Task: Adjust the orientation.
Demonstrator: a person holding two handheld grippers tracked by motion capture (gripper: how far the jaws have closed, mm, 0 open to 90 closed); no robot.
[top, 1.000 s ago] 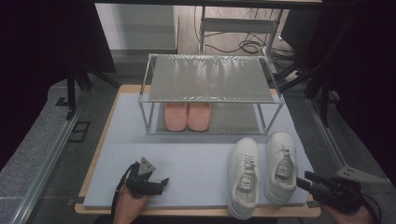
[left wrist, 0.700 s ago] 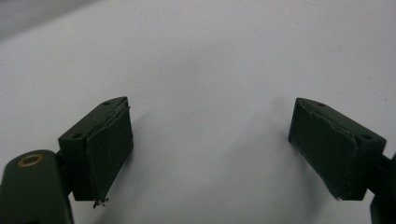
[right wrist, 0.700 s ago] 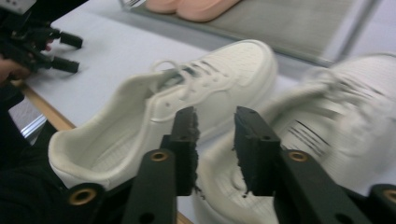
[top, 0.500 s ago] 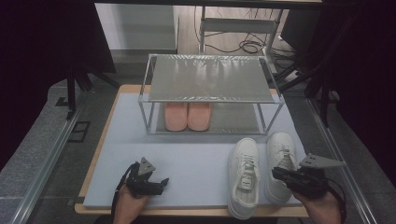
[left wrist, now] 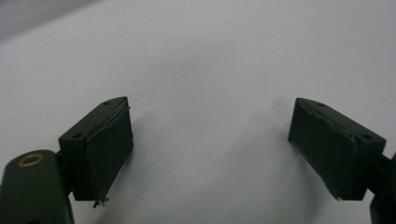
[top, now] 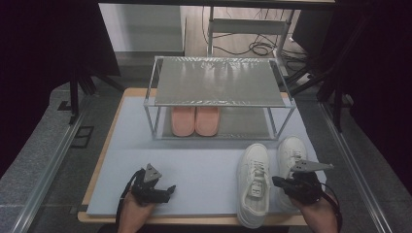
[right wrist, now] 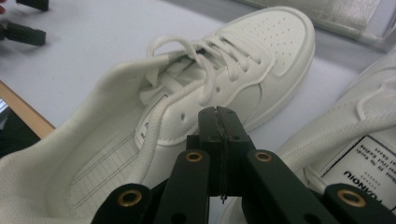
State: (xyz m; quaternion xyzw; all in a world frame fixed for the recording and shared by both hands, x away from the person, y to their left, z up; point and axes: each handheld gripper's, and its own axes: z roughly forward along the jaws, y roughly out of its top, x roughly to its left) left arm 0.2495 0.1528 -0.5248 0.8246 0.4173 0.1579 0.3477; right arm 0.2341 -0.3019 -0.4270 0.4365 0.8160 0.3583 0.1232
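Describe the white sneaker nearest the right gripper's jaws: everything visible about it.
The left white sneaker is a low-top lace-up that looks like smooth leather, with a perforated toe cap, white laces loosely tied, a textile-lined collar and a printed insole. It lies upright on the pale blue mat, toe toward the metal shoe rack, beside its mate. The right gripper, jaws pressed together, hovers by its side; contact is unclear.

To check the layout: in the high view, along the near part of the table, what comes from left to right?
left gripper → left white sneaker → right gripper, jaws shut → right white sneaker
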